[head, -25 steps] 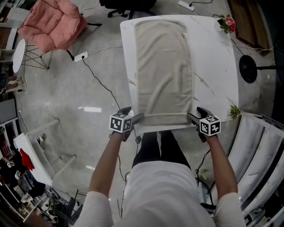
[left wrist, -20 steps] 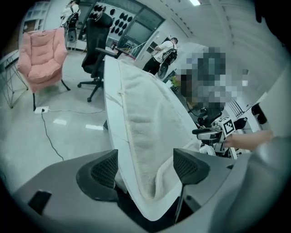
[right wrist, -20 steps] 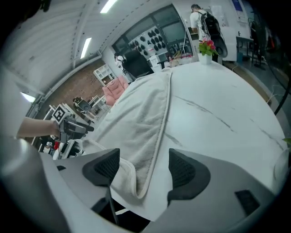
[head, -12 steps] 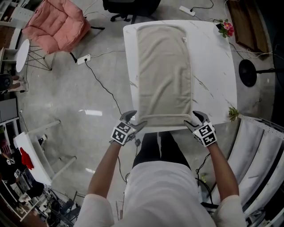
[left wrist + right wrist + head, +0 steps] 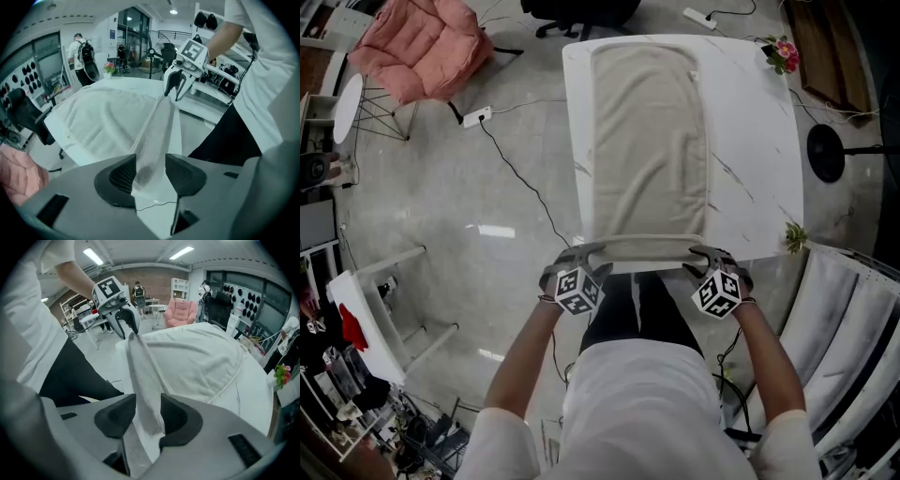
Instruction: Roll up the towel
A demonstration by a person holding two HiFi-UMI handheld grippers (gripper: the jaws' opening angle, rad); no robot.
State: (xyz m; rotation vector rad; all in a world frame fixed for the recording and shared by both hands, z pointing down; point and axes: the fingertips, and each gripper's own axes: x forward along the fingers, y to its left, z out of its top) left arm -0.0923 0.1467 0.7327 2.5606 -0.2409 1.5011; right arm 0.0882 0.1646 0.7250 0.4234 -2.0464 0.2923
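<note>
Left tongs (image 5: 592, 251) and right tongs (image 5: 697, 251) have just closed on the towel's (image 5: 649, 141) near corners, that edge now lifted taut and the rest flat on the worktop (image 5: 759, 169) — so rolling can probably start.

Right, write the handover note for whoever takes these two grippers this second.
The left gripper has just been closing its jaws and now pinches the near left corner of the towel.
The right gripper has done the same and pinches the near right corner.
The towel lies flat along the white table, with its near edge lifted and stretched between the two grippers.
Done: the near edge is gripped and raised.
Left: practically the whole roll. Turn that edge over and roll towards the far end.
</note>
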